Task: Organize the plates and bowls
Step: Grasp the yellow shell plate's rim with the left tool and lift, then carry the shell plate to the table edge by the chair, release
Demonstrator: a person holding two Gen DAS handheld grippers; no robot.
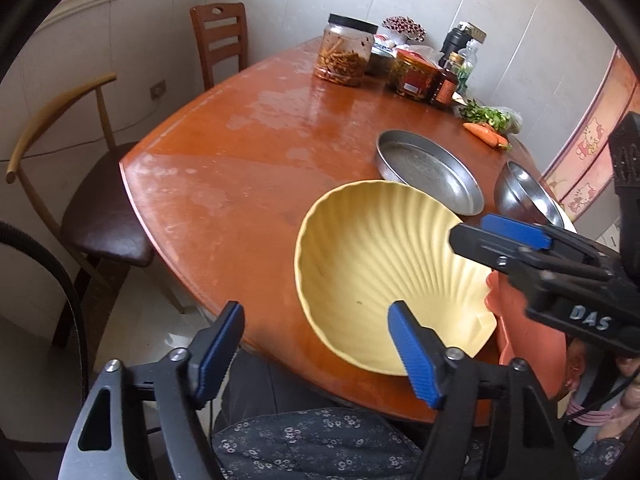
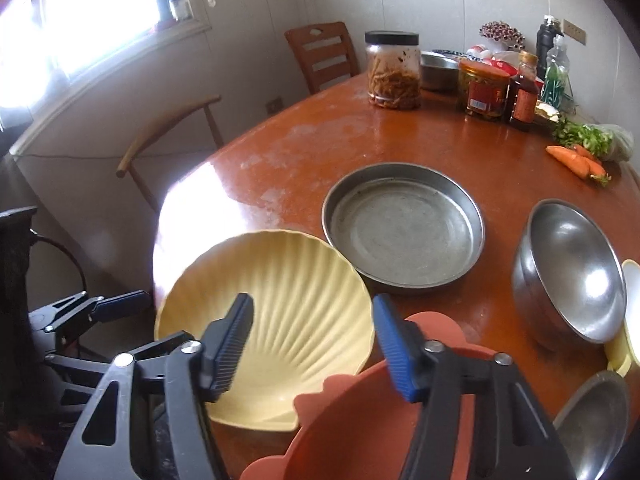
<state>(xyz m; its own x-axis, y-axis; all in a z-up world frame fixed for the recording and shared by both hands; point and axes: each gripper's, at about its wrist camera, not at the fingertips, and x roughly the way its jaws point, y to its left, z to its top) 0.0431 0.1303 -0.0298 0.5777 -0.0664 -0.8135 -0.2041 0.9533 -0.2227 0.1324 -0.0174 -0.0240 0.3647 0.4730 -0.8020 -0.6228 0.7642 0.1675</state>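
Observation:
A pale yellow shell-shaped plate (image 1: pixel 380 272) (image 2: pixel 288 292) lies at the near edge of the brown table (image 1: pixel 240 168). My left gripper (image 1: pixel 316 348) is open; its right finger overlaps the plate's near rim and its left finger hangs off the table edge. My right gripper (image 2: pixel 314 344) (image 1: pixel 492 236) is open above the yellow plate's right side, with nothing pressed between its pads. A terracotta shell plate (image 2: pixel 360 420) (image 1: pixel 508 320) sits just right of the yellow one, under the right gripper. A round metal pan (image 2: pixel 404 228) (image 1: pixel 428 176) and a steel bowl (image 2: pixel 572 276) (image 1: pixel 528 196) stand behind.
Jars (image 2: pixel 394 70), bottles (image 2: pixel 522 92), carrots (image 2: pixel 576 160) and greens crowd the table's far side. A small yellow-white bowl (image 2: pixel 628 320) and another metal bowl (image 2: pixel 592 420) sit at the right edge. Chairs (image 1: pixel 218 44) stand to the left. A person's patterned clothing (image 1: pixel 312 440) is below.

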